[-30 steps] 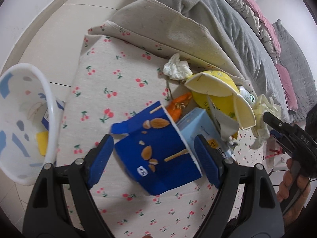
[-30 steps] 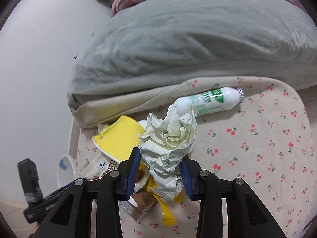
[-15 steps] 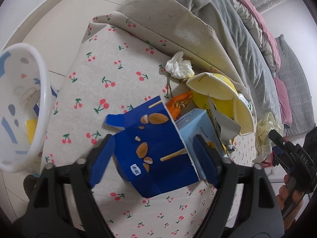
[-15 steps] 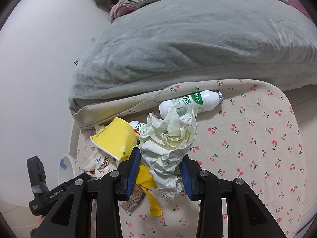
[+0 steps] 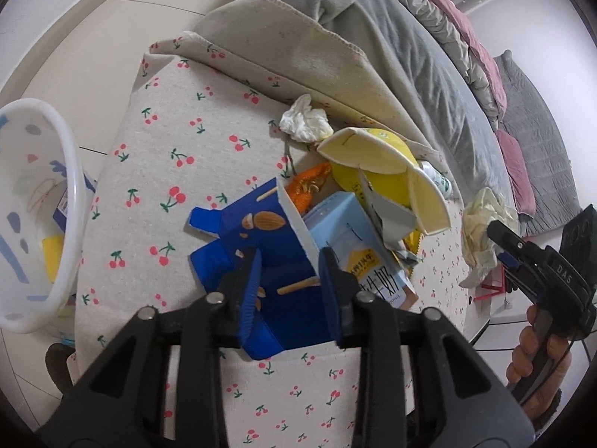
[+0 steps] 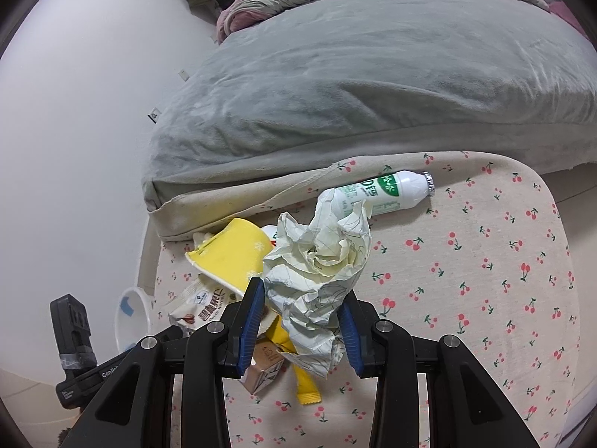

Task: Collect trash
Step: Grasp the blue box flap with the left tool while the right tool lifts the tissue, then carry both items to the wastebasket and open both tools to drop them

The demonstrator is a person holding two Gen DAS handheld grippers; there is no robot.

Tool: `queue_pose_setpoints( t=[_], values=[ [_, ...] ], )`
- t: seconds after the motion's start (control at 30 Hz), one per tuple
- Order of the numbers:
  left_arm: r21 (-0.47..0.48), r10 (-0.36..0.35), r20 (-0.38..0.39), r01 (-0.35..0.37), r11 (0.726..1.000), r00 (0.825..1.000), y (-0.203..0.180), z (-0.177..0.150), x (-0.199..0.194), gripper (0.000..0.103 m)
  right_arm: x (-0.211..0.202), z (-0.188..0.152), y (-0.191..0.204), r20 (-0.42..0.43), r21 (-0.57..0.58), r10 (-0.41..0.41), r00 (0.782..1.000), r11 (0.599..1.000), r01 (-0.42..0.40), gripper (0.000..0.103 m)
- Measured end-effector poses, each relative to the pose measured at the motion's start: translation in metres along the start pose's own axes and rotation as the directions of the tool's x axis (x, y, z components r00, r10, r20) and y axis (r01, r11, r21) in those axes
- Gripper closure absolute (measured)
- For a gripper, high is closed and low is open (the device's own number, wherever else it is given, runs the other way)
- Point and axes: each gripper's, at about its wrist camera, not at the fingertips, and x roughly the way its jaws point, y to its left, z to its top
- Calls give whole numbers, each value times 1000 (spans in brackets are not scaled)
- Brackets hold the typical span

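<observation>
Your left gripper is closing on the blue snack box, whose crumpled body is sitting between the pads; the pads look to be pressing its sides. The box is lying on the cherry-print cloth, at the near side of the trash pile. Left of it the cloth is lying bare out to its rounded edge, and past that edge the white bin is standing tilted with its mouth facing you.

Crowding the box's right side: a pale blue carton touching it, an orange wrapper behind, a torn yellow paper cup above those, a white tissue wad beyond.

Your right gripper is clenching a crumpled paper ball, raised over the pile. Behind it a white bottle is lying on its side near the grey bedding, whose hem is overlapping the cloth's far edge. To the right the cloth is running bare to its border.
</observation>
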Motion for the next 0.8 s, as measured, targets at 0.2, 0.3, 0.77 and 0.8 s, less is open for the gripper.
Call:
queue_pose_setpoints(
  t=[0.2, 0.3, 0.77, 0.8],
  values=[
    [23, -13, 13, 12, 1000, 1000, -1, -2, -13, 89, -2, -1, 7, 5, -11, 13, 1000, 1000, -13, 64],
    [33, -17, 26, 16, 999, 1000, 2, -3, -22, 92, -5, -1, 13, 11, -20, 23, 1000, 1000, -23, 64],
    [50, -23, 147, 16, 999, 989, 31, -1, -72, 102, -18, -8, 61, 40, -88, 95, 995, 992, -91, 64],
    [46, -18, 160, 11, 999, 987, 35, 0, -76, 102, -17, -9, 66, 37, -96, 100, 994, 991, -96, 64]
  ],
)
